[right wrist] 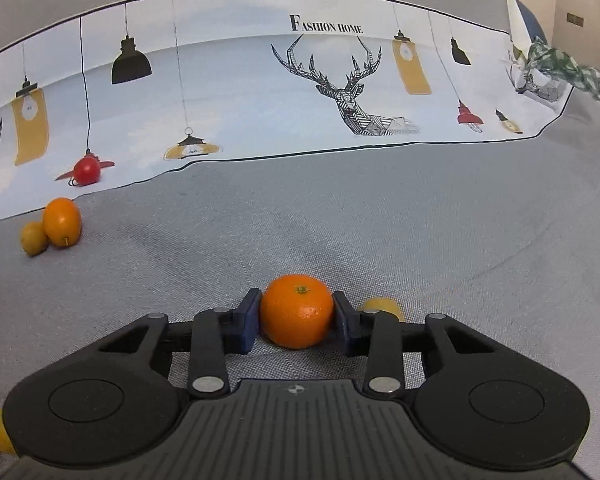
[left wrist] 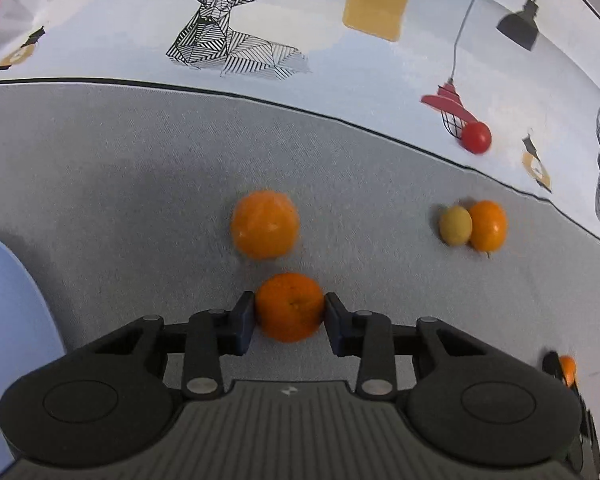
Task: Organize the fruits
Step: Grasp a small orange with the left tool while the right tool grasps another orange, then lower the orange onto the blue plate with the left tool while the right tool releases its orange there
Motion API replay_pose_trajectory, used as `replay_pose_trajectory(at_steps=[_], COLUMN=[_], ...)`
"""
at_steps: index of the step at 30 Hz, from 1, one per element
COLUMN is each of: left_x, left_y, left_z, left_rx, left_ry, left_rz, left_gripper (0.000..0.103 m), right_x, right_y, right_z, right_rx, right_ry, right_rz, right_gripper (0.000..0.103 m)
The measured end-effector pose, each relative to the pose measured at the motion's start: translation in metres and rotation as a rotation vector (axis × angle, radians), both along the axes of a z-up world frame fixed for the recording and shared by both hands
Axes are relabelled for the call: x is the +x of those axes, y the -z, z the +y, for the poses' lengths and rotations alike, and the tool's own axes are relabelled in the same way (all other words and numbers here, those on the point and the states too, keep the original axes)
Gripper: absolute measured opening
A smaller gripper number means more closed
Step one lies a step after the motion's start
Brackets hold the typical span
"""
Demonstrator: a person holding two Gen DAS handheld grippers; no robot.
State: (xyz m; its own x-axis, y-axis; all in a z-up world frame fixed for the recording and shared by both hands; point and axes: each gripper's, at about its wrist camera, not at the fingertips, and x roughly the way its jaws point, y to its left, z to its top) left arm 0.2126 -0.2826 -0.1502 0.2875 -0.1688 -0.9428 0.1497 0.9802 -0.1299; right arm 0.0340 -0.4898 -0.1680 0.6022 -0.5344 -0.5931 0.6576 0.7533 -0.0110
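Your left tool (left wrist: 289, 311) is clamped on a mandarin (left wrist: 290, 306) at the lower middle of its frame, pads pressed on both flanks. Your right tool (right wrist: 296, 316) is likewise clamped on its own mandarin (right wrist: 297, 310), stem up. Both fruits look to be resting on the surface (right wrist: 420, 240), so lift each straight up, keeping the squeeze light and even; the skins are soft and round fruit can slip sideways. In the left view, beyond the held fruit, a larger orange (left wrist: 265, 225) sits close, so clear it as you rise. Further right lie a kumquat (left wrist: 487, 225) touching a yellowish fruit (left wrist: 455, 225), then a red tomato (left wrist: 476, 137) on the printed cloth (left wrist: 300, 20) with deer and lamps, over grey fabric.
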Motion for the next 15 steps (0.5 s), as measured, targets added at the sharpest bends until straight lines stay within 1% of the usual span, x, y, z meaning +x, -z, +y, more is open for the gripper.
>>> replay_pose_trajectory(at_steps=[3, 5, 6, 8, 11, 15], left_x=[-0.009, -0.014, -0.019, -0.03, -0.055, -0.1], left_y=[0.0, -0.004, -0.009, -0.022, -0.049, -0.087], left_z=[0.001, 0.003, 0.004, 0.007, 0.018, 0.05], left_rx=[0.01, 0.0, -0.011, -0.023, -0.05, -0.081], left_ry=[0.026, 0.032, 0.037, 0.058, 0.1, 0.158], left_rz=[-0.027, -0.036, -0.043, -0.074, -0.115, -0.14], left_gripper=[0.041, 0.04, 0.04, 0.04, 0.04, 0.04], right_x=[0.0, -0.002, -0.004, -0.012, -0.028, -0.053], right_y=[0.001, -0.001, -0.003, -0.011, -0.03, -0.073], right_z=[0.001, 0.0, -0.001, -0.001, 0.005, 0.034], right_rx=[-0.012, 0.0, 0.01, -0.011, -0.065, -0.107], right_ry=[-0.001, 0.002, 0.011, 0.029, 0.041, 0.011], right_rz=[0.003, -0.011, -0.029, -0.083, -0.166, -0.239], right_gripper=[0.039, 0.038, 0.038, 0.038, 0.038, 0.038])
